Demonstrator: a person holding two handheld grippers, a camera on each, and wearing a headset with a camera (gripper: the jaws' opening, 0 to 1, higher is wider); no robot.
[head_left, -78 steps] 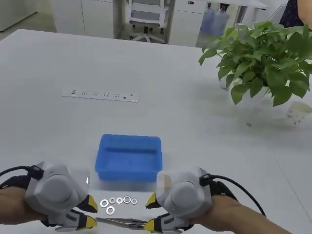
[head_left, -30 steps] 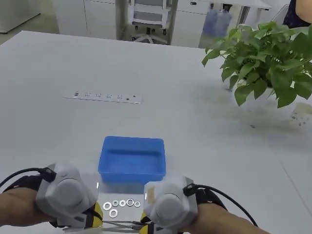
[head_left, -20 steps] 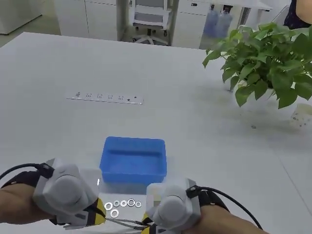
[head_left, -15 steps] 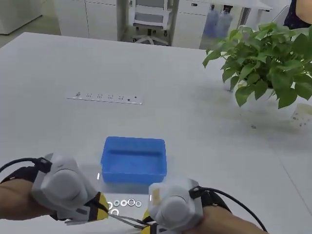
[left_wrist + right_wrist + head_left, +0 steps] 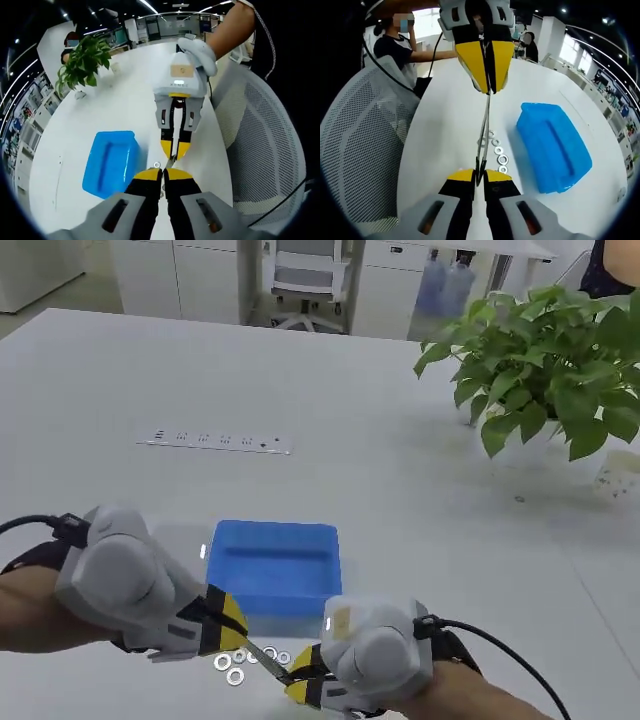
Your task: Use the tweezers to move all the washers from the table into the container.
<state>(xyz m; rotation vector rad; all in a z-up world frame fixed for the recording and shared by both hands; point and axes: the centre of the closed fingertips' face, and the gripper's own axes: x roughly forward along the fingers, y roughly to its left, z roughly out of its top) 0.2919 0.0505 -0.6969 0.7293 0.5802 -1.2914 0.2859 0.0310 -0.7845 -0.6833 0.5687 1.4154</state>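
Note:
Thin metal tweezers [image 5: 268, 655] hang slanted above the table's front edge, held at both ends. My left gripper [image 5: 228, 625] is shut on their upper left end, and my right gripper [image 5: 303, 680] is shut on the lower right end. In the right gripper view the tweezers [image 5: 484, 125] run from my own jaws up to the left gripper [image 5: 487, 82]. Several small steel washers [image 5: 235, 668] lie on the table under the tweezers, also seen as washers [image 5: 498, 150]. Just behind them stands the blue container [image 5: 275, 532], shown too as container [image 5: 110, 160].
A white power strip [image 5: 215, 440] lies farther back on the table. A potted plant [image 5: 540, 350] and a small white cup [image 5: 612, 472] stand at the far right. A mesh office chair [image 5: 270, 140] is close behind the table's front edge.
The left gripper has risen and moved toward the container, lifting its end of the tweezers so they now slant. The right gripper stays low at the front edge.

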